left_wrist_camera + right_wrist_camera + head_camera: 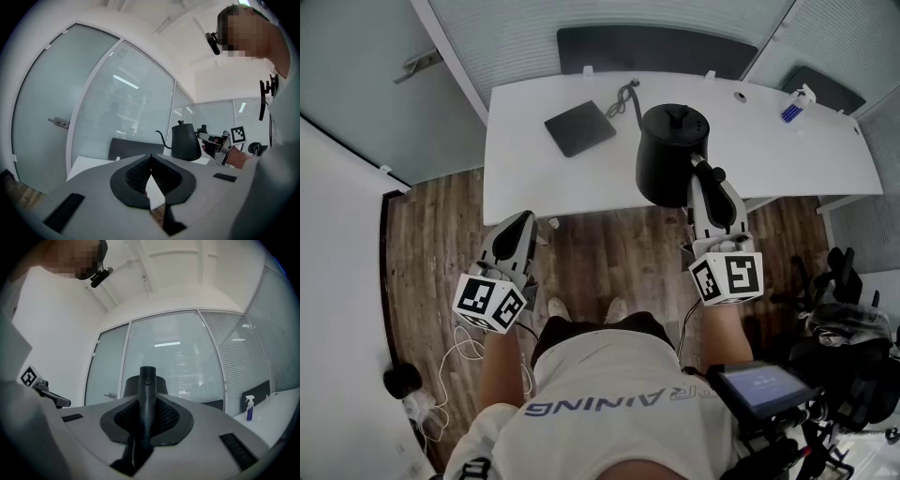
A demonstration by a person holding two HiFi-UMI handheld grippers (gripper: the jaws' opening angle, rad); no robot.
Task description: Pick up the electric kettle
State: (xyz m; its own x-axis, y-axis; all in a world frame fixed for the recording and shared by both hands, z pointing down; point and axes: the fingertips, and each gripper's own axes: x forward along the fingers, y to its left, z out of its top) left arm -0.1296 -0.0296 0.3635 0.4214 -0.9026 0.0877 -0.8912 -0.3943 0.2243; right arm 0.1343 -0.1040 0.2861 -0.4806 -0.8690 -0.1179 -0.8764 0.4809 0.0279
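A person stands before a white counter [825, 155], a claw in each hand. The right claw [705, 176] is clamped on the handle [147, 394] of the black electric kettle [670, 150]. The kettle hangs at the counter's near edge, well apart from its square black base [579, 128]. It seems lifted clear, though the steep angle makes that hard to confirm. The left claw [523, 221] is closed and empty, in front of the counter. To lift well, grip firmly, hold the kettle upright and raise it steadily without swinging.
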